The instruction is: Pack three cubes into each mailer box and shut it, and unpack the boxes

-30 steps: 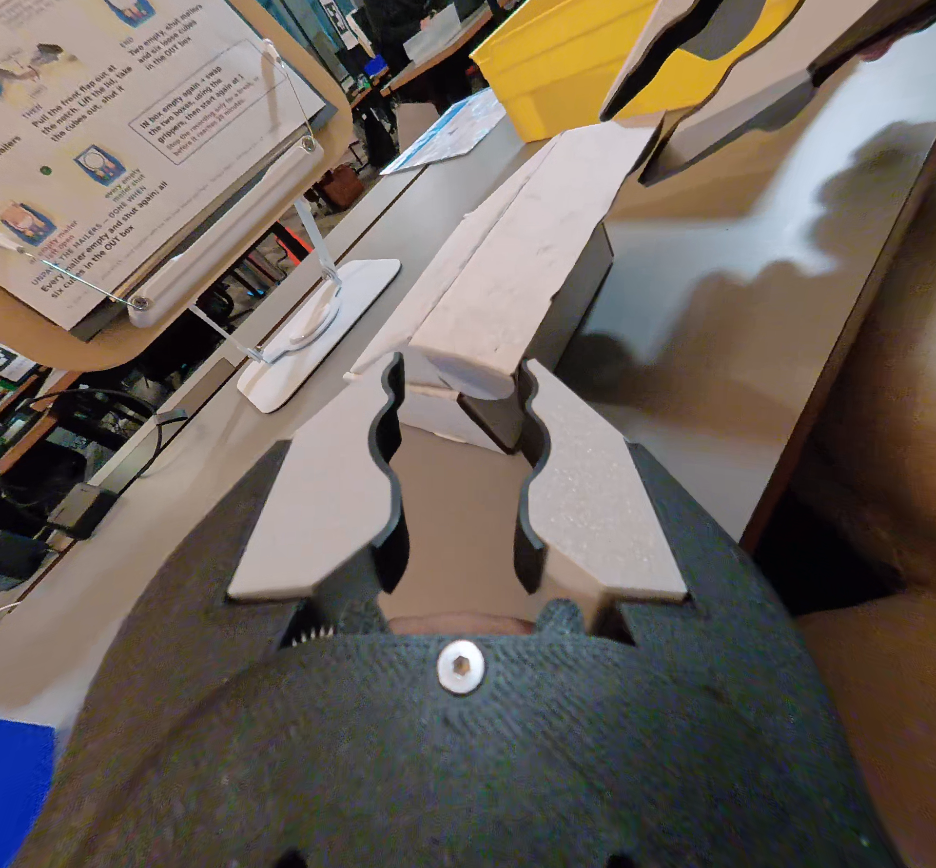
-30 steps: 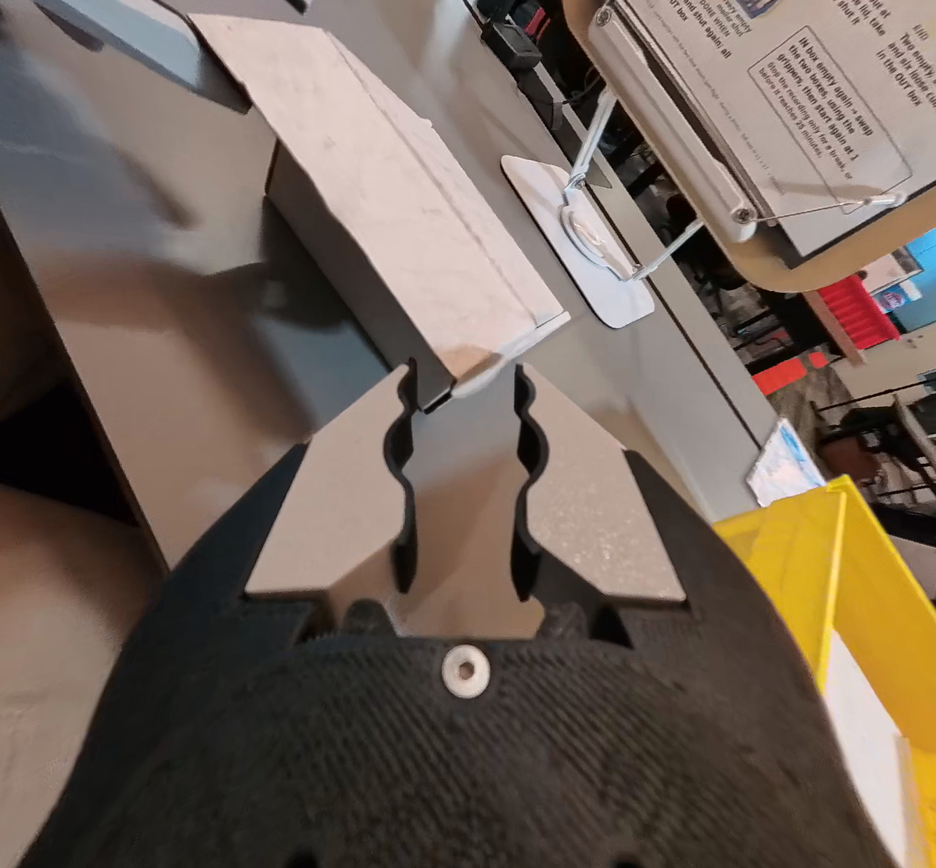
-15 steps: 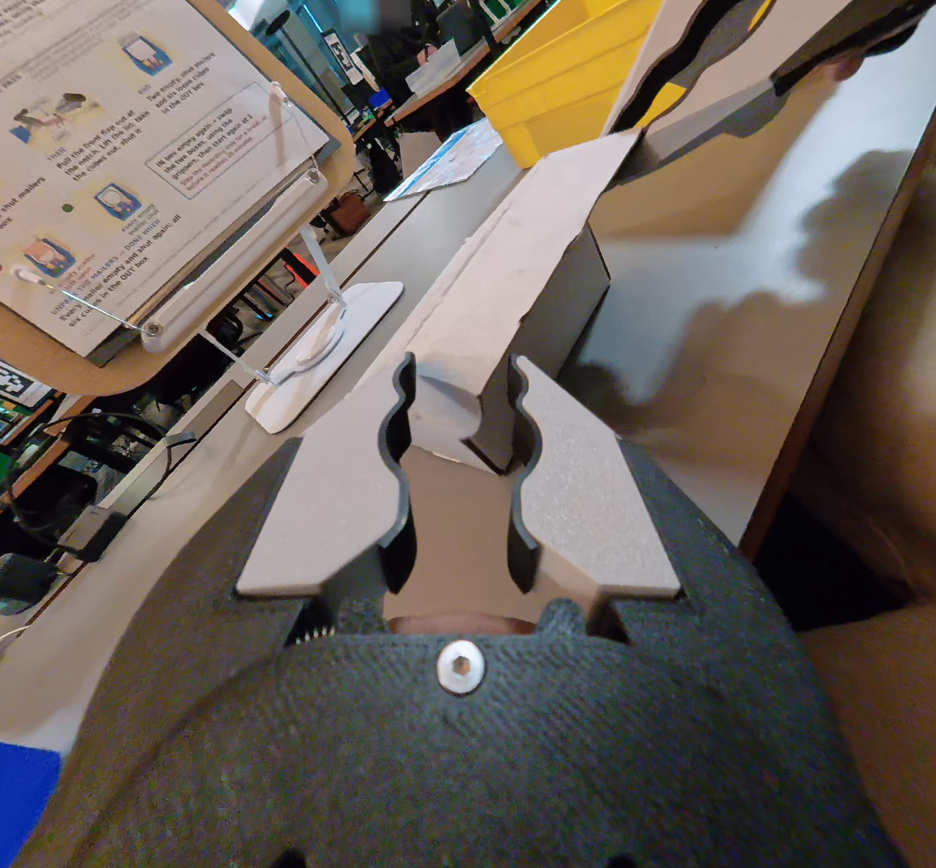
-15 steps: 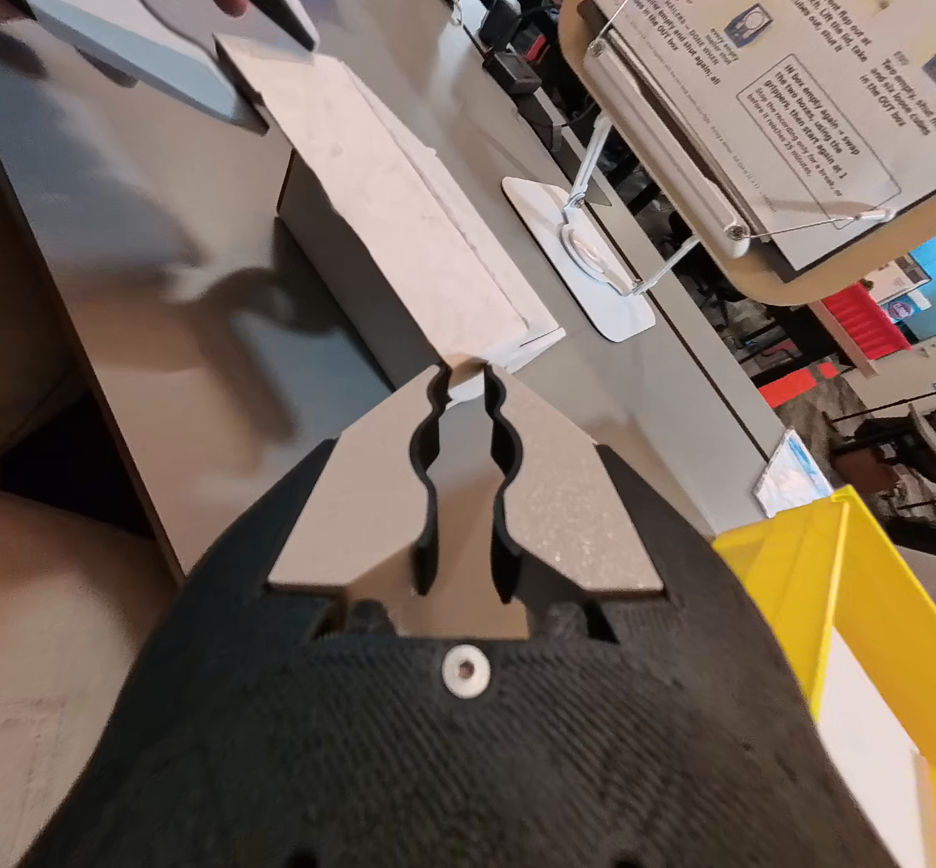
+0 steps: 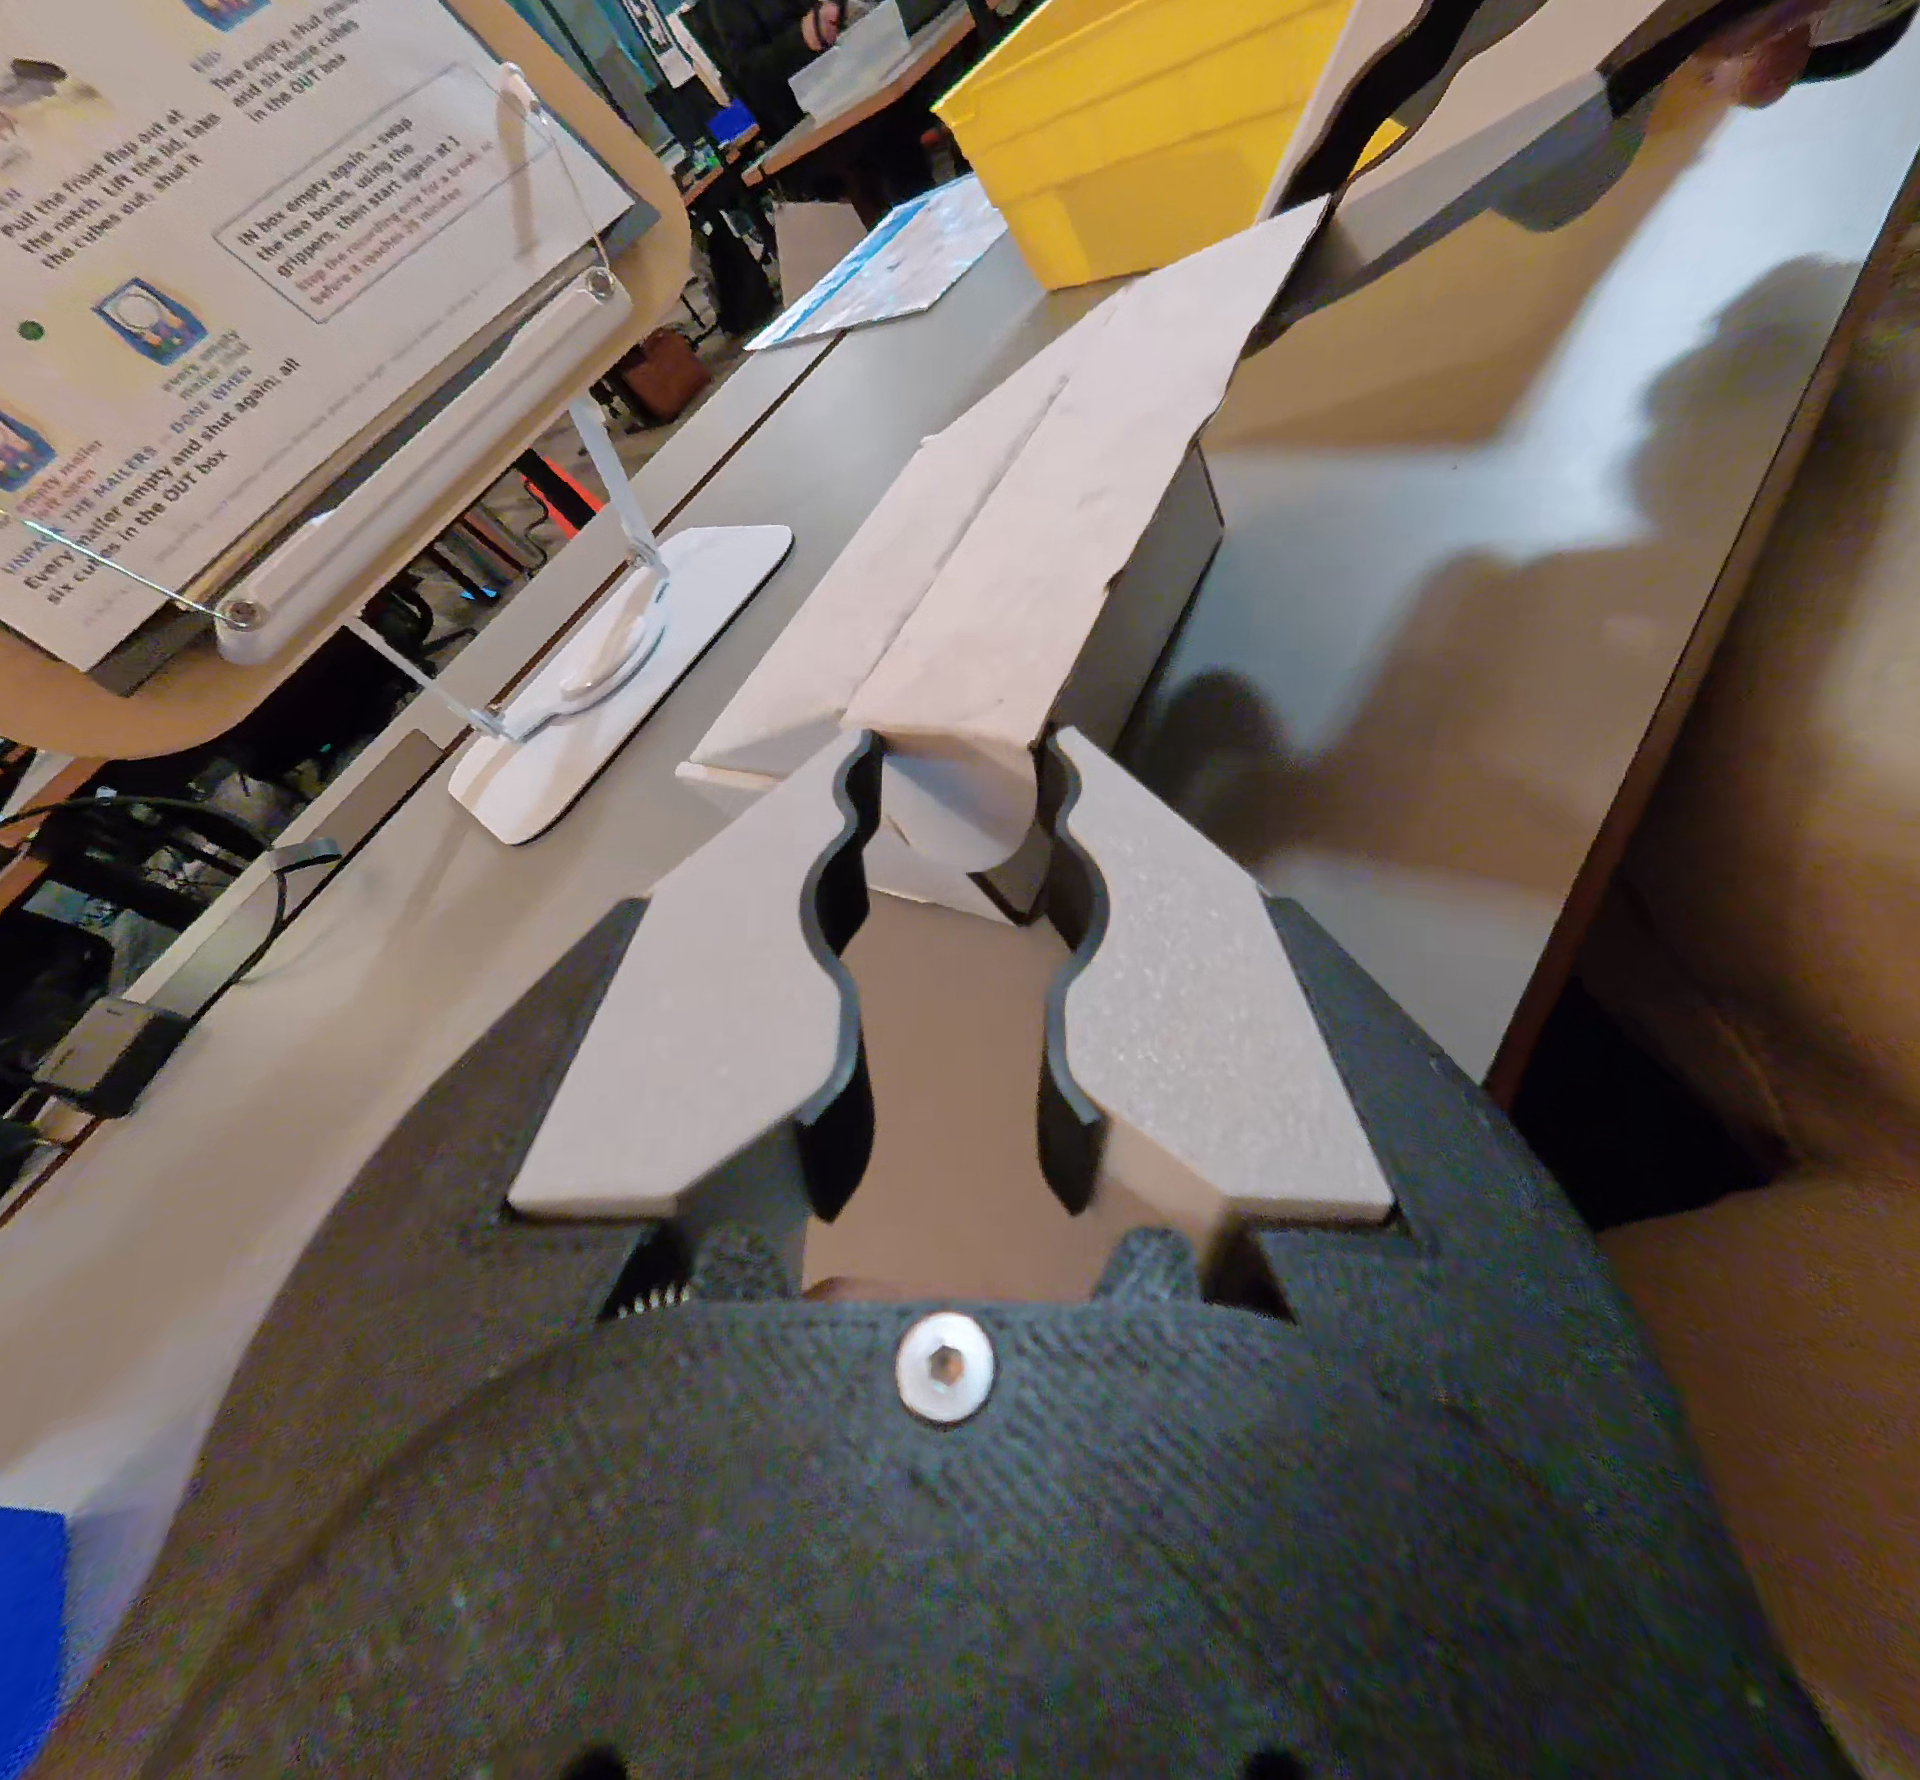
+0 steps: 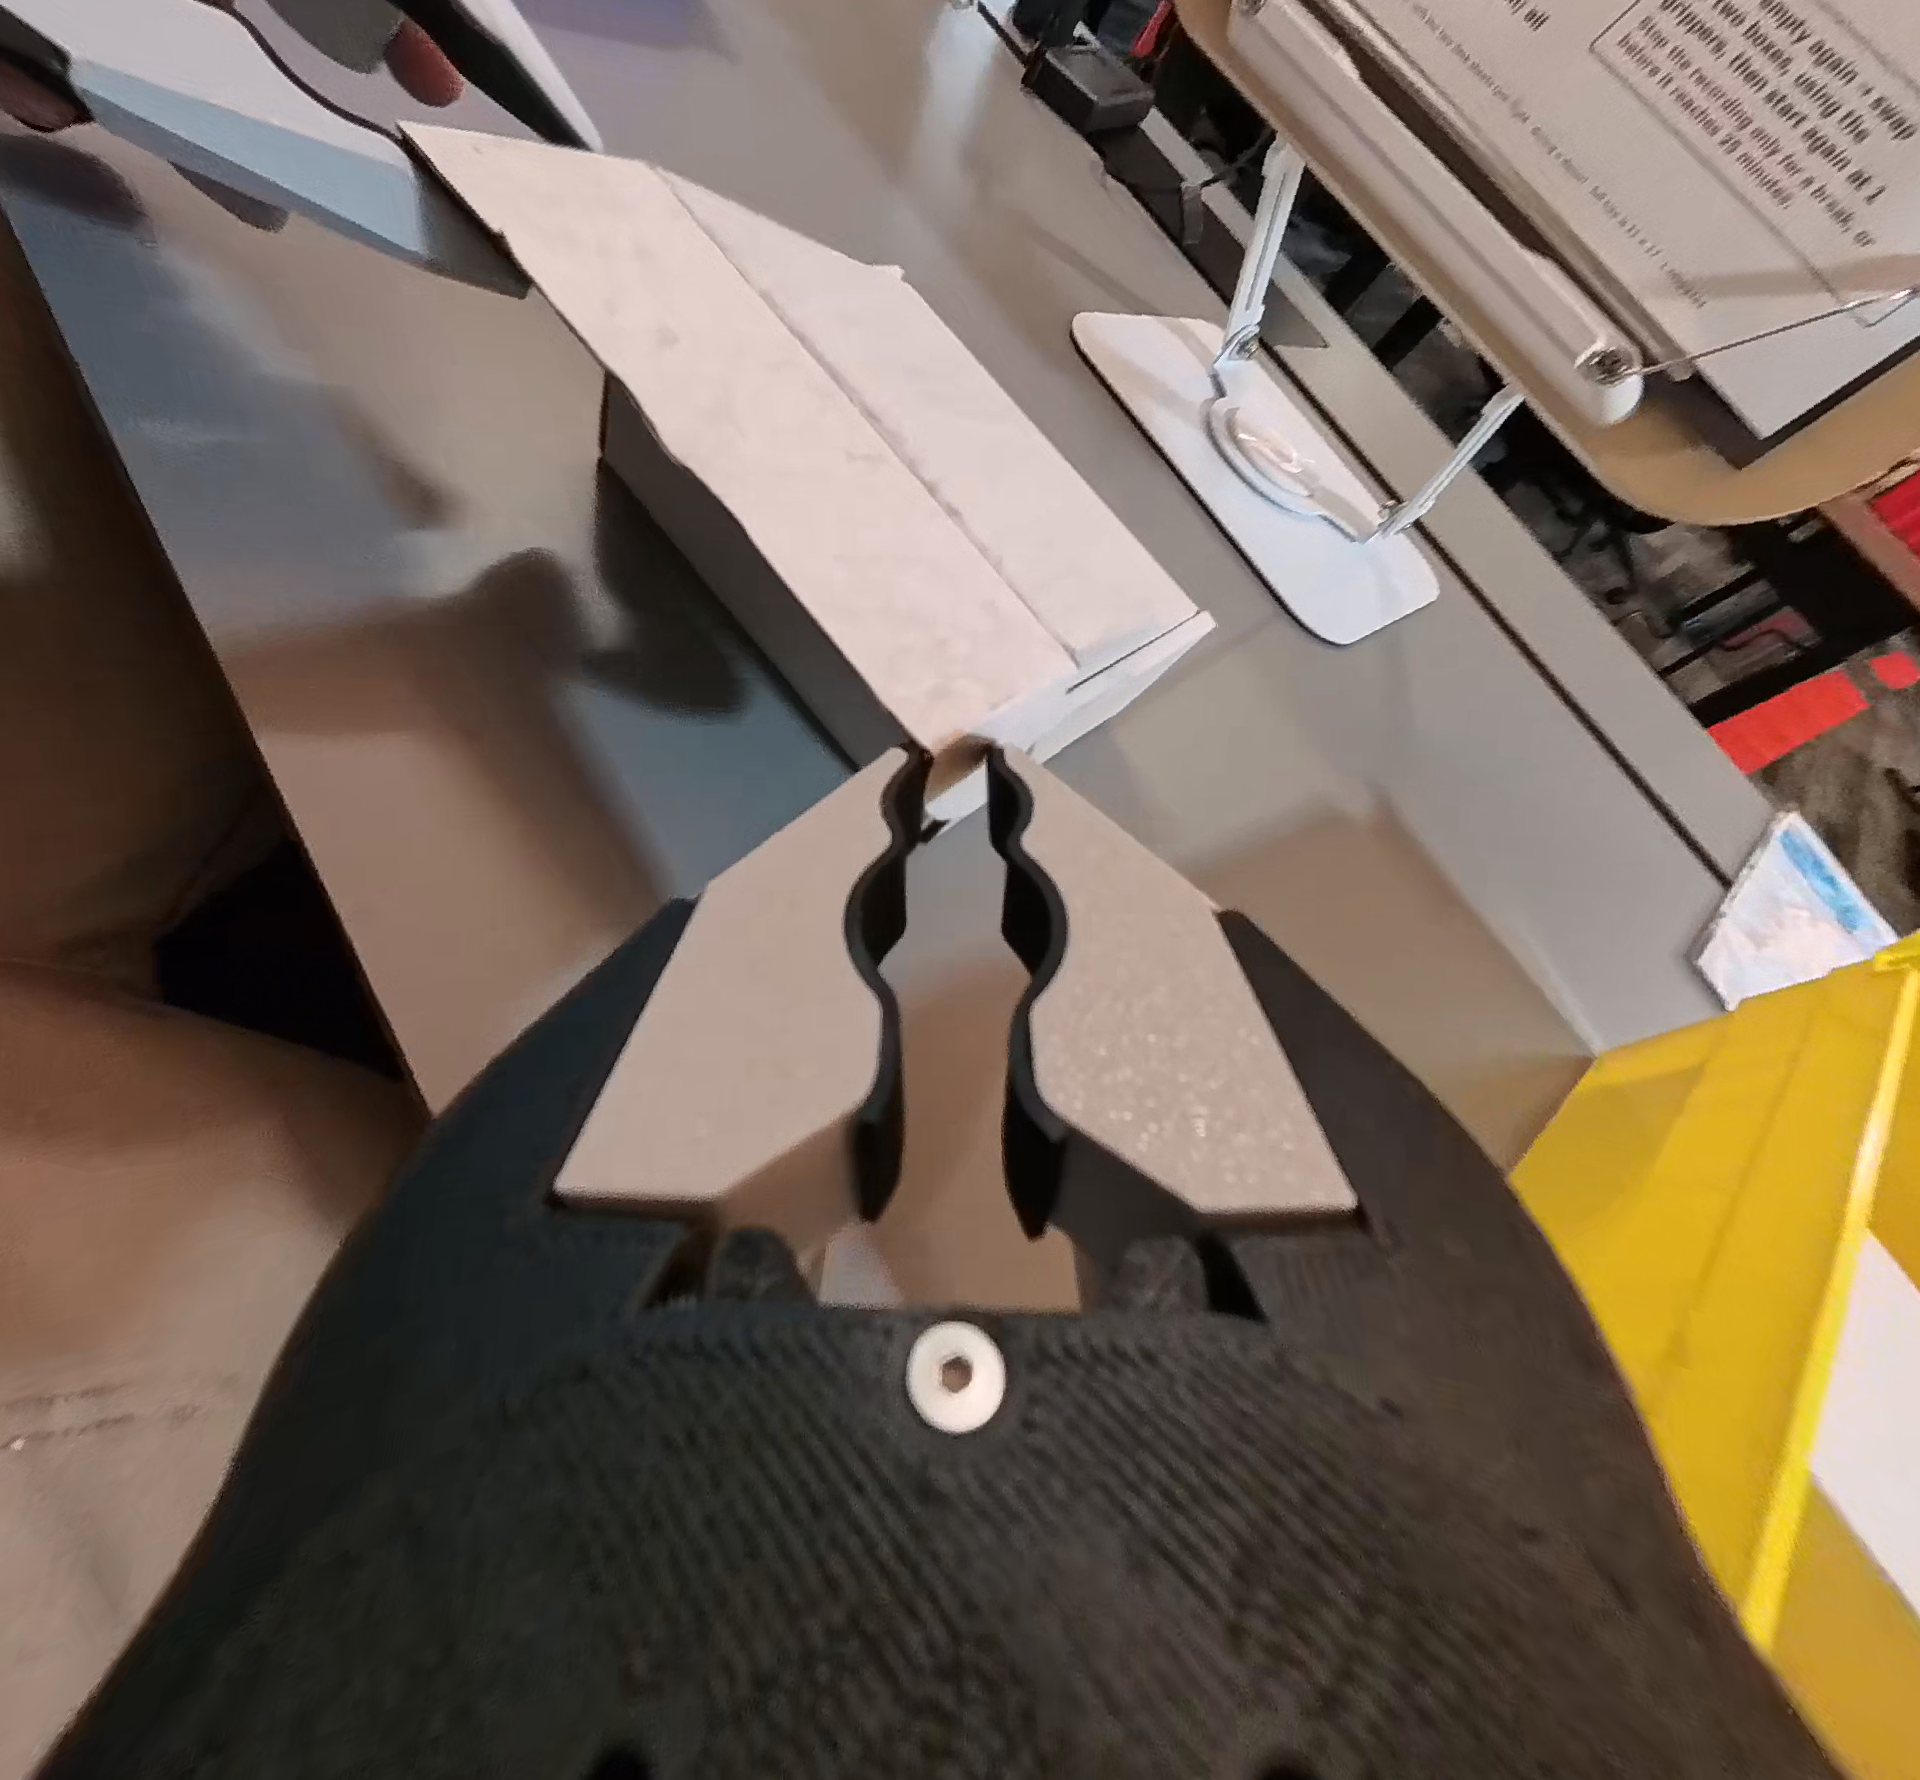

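The mailer box (image 5: pixel 1049 525) lies on the grey worktop (image 5: pixel 1455 504), lid down, between the two grippers. Its long axis runs from one gripper to the other, left to right across the worktop, roughly parallel to the near edge. Each gripper meets one short end of the box head-on, so neither arm is nearer than the other.

Left gripper (image 5: pixel 951 764): its jaws stand part open on either side of the rounded lid tab at the box's left end. The tab sits between the fingertips; whether the pads actually press it cannot be told, so this reads as bracketing, not a firm grasp.

Right gripper (image 6: pixel 951 759): its jaws are nearly closed, with the corner flap of the lid at the box's right end pinched between the fingertips. In the left wrist view the same gripper shows at the far end of the box, where the lid corner appears tilted up above the box wall.

No cubes are visible, so the contents cannot be told. A yellow bin (image 5: pixel 1143 89) stands beyond the right end of the box, and an instruction sheet on a white stand (image 6: pixel 1288 504) sits at the far side of the worktop.

Judgement: the step in hand is lid handling at both ends. Any lift or press should act along the short ends together, to keep the lid from twisting along its long axis.
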`<state>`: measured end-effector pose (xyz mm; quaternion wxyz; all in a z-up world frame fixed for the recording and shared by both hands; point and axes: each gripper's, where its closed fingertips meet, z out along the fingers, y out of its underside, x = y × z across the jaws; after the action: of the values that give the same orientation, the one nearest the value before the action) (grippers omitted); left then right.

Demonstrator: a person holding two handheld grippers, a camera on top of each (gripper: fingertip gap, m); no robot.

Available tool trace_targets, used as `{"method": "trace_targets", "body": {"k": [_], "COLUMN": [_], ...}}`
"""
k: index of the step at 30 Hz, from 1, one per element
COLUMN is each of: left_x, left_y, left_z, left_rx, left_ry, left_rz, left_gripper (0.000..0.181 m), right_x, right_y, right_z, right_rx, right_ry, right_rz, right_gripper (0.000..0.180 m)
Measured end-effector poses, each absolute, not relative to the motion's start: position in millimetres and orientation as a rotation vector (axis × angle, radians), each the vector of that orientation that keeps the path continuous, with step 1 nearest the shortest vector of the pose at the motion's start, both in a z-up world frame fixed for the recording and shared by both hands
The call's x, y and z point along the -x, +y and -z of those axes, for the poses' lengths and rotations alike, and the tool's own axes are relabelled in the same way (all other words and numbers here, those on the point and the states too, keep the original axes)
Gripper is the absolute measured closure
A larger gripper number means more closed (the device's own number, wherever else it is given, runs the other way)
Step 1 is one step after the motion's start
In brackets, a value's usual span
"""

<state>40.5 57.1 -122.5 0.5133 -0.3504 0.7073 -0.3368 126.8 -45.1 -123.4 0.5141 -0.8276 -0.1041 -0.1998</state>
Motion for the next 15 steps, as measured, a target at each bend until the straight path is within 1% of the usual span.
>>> {"method": "trace_targets", "body": {"k": [8,15], "left_x": [-38.1,-37.6], "left_y": [50.5,47.4], "left_z": [129.4,143.2], "left_rx": [0.869,0.876], "left_ry": [1.756,1.83], "left_rz": [0.862,0.819], "left_gripper": [0.151,0.148], "right_x": [-127.0,-129.1], "right_y": [-47.3,-49.6], "right_z": [127.8,149.4], "right_rx": [2.02,2.115], "right_ry": [-0.179,-0.177], "right_rz": [0.377,0.356], "right_gripper": [0.169,0.172]}}
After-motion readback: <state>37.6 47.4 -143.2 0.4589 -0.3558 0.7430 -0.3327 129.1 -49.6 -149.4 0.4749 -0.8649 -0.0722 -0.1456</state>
